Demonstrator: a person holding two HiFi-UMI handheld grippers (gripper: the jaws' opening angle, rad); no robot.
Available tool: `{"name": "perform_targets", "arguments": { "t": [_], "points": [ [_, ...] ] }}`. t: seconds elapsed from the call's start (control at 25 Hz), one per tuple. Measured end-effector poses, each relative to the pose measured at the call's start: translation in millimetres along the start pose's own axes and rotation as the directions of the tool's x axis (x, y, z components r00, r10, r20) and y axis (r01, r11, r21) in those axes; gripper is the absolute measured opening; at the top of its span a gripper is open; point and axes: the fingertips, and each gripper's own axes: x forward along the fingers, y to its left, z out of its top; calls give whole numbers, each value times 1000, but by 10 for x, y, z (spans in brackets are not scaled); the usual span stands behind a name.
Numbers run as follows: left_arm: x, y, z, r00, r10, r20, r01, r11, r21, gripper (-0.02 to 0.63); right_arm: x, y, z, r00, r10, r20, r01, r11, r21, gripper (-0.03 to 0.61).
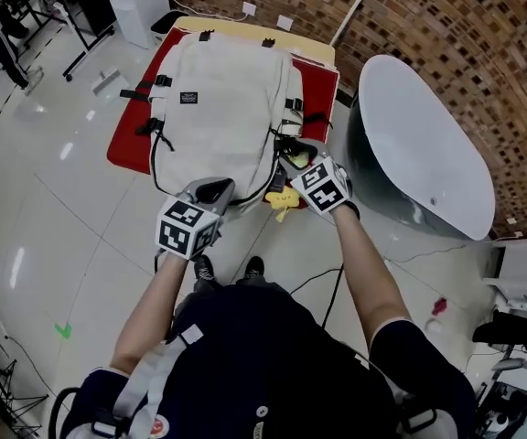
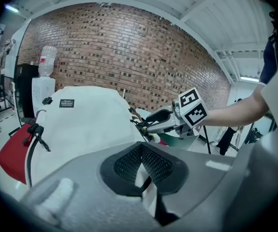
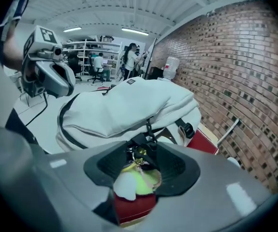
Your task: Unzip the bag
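None of the black zip point(image 1: 154, 167) looks opened yet; it seems shut all round the rim of the pale backpack point(image 1: 218, 108). The backpack lies flat on the red-topped table point(image 1: 124, 149) and reaches past its near edge. The left gripper point(image 1: 210, 190) has its jaws pressed together, apparently pinching fabric at that near end. The right gripper point(image 3: 141, 166) is spread wide around the zip pull point(image 3: 149, 129) and a yellow charm point(image 3: 140, 181), touching neither. Gripping the pull and drawing it along are both still to do.
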Motion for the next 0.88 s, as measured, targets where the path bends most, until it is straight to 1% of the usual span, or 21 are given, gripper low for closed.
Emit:
{"name": "perform_targets", "arguments": {
  "t": [0.08, 0.16, 0.24, 0.36, 0.44, 0.48, 0.56, 0.76, 0.88],
  "points": [
    [1, 28, -15, 1000, 11, 1, -11, 1000, -15, 2, 42, 11, -30, 1000, 16, -23, -17, 999, -36, 176],
    [7, 44, -27, 1000, 17, 1, -17, 1000, -24, 1, 52, 31, -89, 999, 29, -40, -31, 998, -52, 169],
    [16, 57, -40, 1000, 17, -5, -17, 999, -27, 1, 53, 52, -148, 998, 39, -55, -42, 997, -62, 140],
    [31, 39, -63, 1000, 12, -7, -12, 999, -34, 1, 86, 110, -224, 995, 52, -80, -57, 996, -69, 115],
    [31, 8, -73, 1000, 9, -6, -9, 999, -38, 2, 105, 137, -251, 994, 43, -98, -50, 996, -72, 91],
    [25, -4, -78, 1000, 7, -7, -7, 999, -37, 2, 100, 144, -249, 994, 35, -104, -42, 996, -73, 62],
    [-5, -7, -102, 1000, 7, -11, -7, 999, -37, 2, 63, 169, -231, 994, 24, -110, -32, 997, -74, 37],
    [-115, 86, -252, 998, 33, -44, -35, 998, -47, 2, -94, 292, -176, 994, 35, -108, -41, 998, -47, 35],
    [-154, 111, -338, 998, 30, -57, -33, 998, -50, 2, -172, 385, -168, 993, 32, -111, -35, 999, -29, 35]
  ]
}}
